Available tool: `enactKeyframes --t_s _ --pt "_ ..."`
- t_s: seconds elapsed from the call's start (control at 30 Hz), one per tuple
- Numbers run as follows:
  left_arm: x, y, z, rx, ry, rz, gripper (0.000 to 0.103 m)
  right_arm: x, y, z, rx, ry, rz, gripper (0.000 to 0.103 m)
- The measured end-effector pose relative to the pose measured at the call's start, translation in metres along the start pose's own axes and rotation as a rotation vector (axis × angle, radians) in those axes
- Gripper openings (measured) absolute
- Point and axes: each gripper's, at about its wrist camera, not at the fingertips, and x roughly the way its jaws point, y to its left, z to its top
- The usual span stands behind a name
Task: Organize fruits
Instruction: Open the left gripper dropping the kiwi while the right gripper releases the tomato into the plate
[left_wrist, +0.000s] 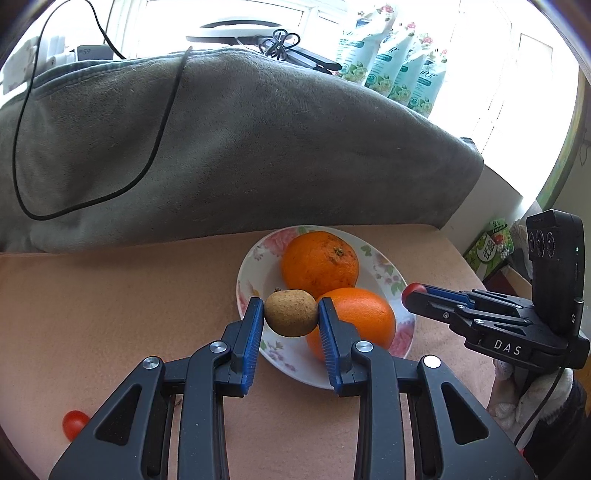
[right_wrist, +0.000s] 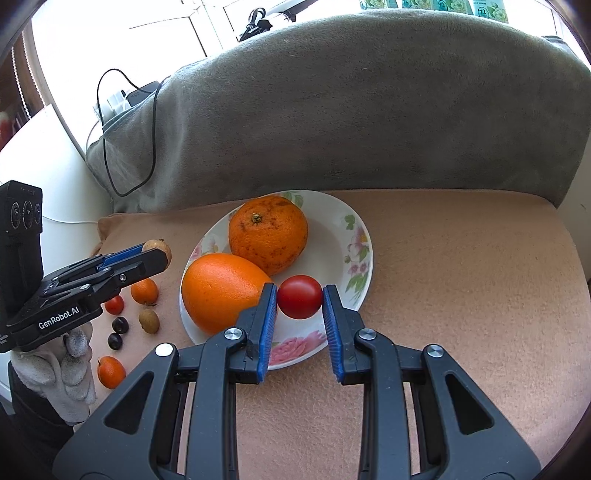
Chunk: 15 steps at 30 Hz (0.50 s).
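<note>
A floral white plate (left_wrist: 251, 266) (right_wrist: 343, 236) sits on a peach-coloured cushion and holds two oranges (left_wrist: 319, 263) (left_wrist: 360, 317) (right_wrist: 267, 232) (right_wrist: 218, 288). My left gripper (left_wrist: 291, 314) is shut on a brown longan (left_wrist: 291, 313) at the plate's near left rim; it also shows in the right wrist view (right_wrist: 157, 254). My right gripper (right_wrist: 300, 297) is shut on a red cherry tomato (right_wrist: 300, 296) over the plate's near side; in the left wrist view (left_wrist: 413, 293) it sits at the plate's right rim.
Loose small fruits lie left of the plate: kumquats (right_wrist: 144, 291) (right_wrist: 110, 372), a cherry tomato (right_wrist: 114, 304), a longan (right_wrist: 149, 320), dark cherries (right_wrist: 120, 325). Another cherry tomato (left_wrist: 74, 424) lies near left. A grey blanket (left_wrist: 221, 147) with a black cable rises behind.
</note>
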Motion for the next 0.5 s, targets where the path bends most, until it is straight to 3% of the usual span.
enactKeyframes --t_s 0.37,0.43,0.5 --pt "0.0044 -0.0031 0.0027 0.006 0.003 -0.009 0.033 0.0031 -0.0007 0.0008 0.005 -0.006 -0.003 0.029" --pt "0.0037 -0.003 0.0036 0.007 0.0 -0.01 0.046 0.0013 -0.0009 0.0013 0.01 -0.019 -0.011 0.055" --pt "0.0031 -0.0033 0.0041 0.009 -0.004 -0.007 0.046 -0.0012 0.0005 0.0016 0.004 -0.032 -0.01 0.064"
